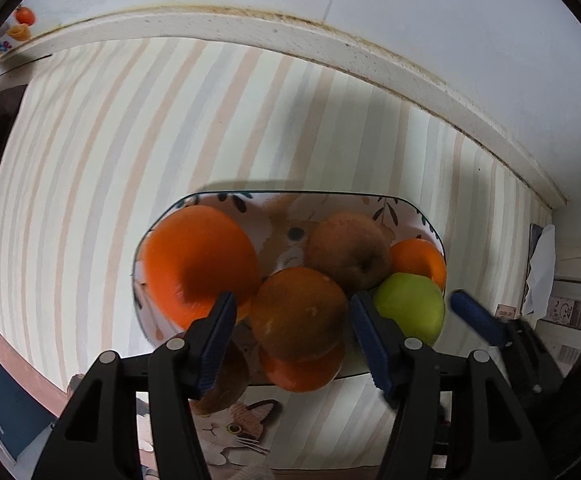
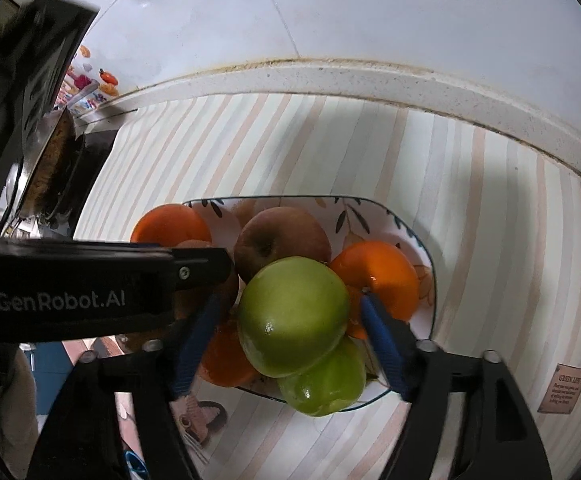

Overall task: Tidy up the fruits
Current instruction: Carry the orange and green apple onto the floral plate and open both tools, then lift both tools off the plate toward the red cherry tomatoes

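Both jaws spread wide over the plate (image 2: 426,248) on the striped tabletop (image 2: 290,148), left gripper (image 1: 292,328) straddling an orange (image 1: 298,314), right gripper (image 2: 290,320) flanking the green apple (image 2: 292,316): firm, smooth, likely slippery, best pinched across the widest girth

Fruit piled in a plate (image 2: 418,236) on the striped mat (image 2: 290,148), one apple (image 2: 292,316) between the right gripper (image 2: 288,332) fingers, another apple (image 2: 326,384) beneath it, oranges either side, wall behind.
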Motion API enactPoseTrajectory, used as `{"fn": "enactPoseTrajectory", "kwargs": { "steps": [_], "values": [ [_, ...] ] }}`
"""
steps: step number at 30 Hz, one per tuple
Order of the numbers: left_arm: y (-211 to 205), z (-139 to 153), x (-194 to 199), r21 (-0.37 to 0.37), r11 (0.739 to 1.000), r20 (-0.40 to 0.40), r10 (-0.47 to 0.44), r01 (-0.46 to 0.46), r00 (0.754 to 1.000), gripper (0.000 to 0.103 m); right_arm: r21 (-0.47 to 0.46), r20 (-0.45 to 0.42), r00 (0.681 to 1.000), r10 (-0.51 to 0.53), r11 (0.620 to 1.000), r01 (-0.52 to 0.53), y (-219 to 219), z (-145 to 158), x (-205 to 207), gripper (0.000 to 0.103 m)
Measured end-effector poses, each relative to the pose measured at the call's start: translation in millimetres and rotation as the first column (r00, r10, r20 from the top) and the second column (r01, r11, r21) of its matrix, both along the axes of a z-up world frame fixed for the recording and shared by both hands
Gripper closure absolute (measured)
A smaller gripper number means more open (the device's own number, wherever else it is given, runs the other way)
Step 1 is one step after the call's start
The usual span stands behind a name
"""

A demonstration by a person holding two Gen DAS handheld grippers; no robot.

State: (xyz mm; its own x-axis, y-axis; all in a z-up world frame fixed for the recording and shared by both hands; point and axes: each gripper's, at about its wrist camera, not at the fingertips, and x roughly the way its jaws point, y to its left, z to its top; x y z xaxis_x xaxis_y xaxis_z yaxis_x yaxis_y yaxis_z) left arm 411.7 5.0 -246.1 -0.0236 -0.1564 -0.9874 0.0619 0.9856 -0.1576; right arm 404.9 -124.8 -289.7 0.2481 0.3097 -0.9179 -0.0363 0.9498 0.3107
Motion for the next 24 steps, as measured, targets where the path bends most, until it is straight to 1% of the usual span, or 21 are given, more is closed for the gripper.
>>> {"fn": "enactPoseTrajectory", "kwargs": {
  "steps": [2, 3, 4, 5, 7, 9, 13, 17, 21, 24],
  "values": [
    [7.2, 6.4, -5.7, 0.004, 1.000, 0.023, 0.017, -0.017, 1.000, 0.044, -0.017, 0.002, 1.000, -0.007, 1.000, 0.007, -3.8, 7.0, -2.8, 0.011],
    [11.2, 10.2, -9.7, 0.008, 1.000, 0.038, 0.024, -0.025, 0.999, 0.043, -0.028, -0.001, 1.000, -0.009, 1.000, 0.009, -5.6, 9.2, -4.6, 0.011],
    [15.4, 14.2, -14.6, 0.016, 0.999, 0.055, 0.033, -0.034, 0.998, 0.040, -0.036, -0.005, 1.000, -0.011, 0.999, 0.011, -7.7, 11.0, -6.6, 0.011],
    [18.2, 17.1, -18.8, 0.024, 0.999, 0.067, 0.038, -0.040, 0.997, 0.029, -0.038, -0.008, 1.000, -0.015, 0.999, 0.015, -10.2, 13.4, -9.8, 0.011],
    [25.1, 24.1, -30.2, 0.043, 0.998, 0.098, 0.047, -0.051, 0.994, 0.021, -0.049, -0.010, 1.000, -0.020, 0.999, 0.020, -14.0, 18.0, -17.5, 0.010],
    [32.6, 30.7, -43.4, 0.065, 0.996, 0.123, 0.056, -0.064, 0.991, 0.021, -0.059, -0.011, 1.000, -0.017, 0.998, 0.017, -16.2, 22.2, -26.3, 0.010],
    [45.4, 43.5, -72.0, 0.085, 0.991, 0.173, 0.085, -0.101, 0.981, 0.020, -0.080, 0.002, 1.000, -0.009, 0.997, 0.009, -18.9, 34.5, -44.6, 0.009],
    [51.5, 56.8, -101.0, 0.106, 0.987, 0.220, 0.093, -0.118, 0.971, 0.020, -0.108, 0.045, 0.999, 0.013, 0.994, -0.008, -20.4, 54.4, -65.4, 0.009],
    [56.1, 76.8, -130.9, 0.099, 0.986, 0.271, 0.104, -0.135, 0.957, 0.020, -0.127, 0.097, 0.995, 0.024, 0.992, -0.012, -20.7, 77.9, -87.0, 0.009],
    [55.1, 94.2, -149.2, 0.100, 0.987, 0.319, 0.091, -0.129, 0.943, 0.020, -0.131, 0.128, 0.992, 0.021, 0.991, -0.004, -19.7, 98.3, -106.5, 0.009]
  ]
}}
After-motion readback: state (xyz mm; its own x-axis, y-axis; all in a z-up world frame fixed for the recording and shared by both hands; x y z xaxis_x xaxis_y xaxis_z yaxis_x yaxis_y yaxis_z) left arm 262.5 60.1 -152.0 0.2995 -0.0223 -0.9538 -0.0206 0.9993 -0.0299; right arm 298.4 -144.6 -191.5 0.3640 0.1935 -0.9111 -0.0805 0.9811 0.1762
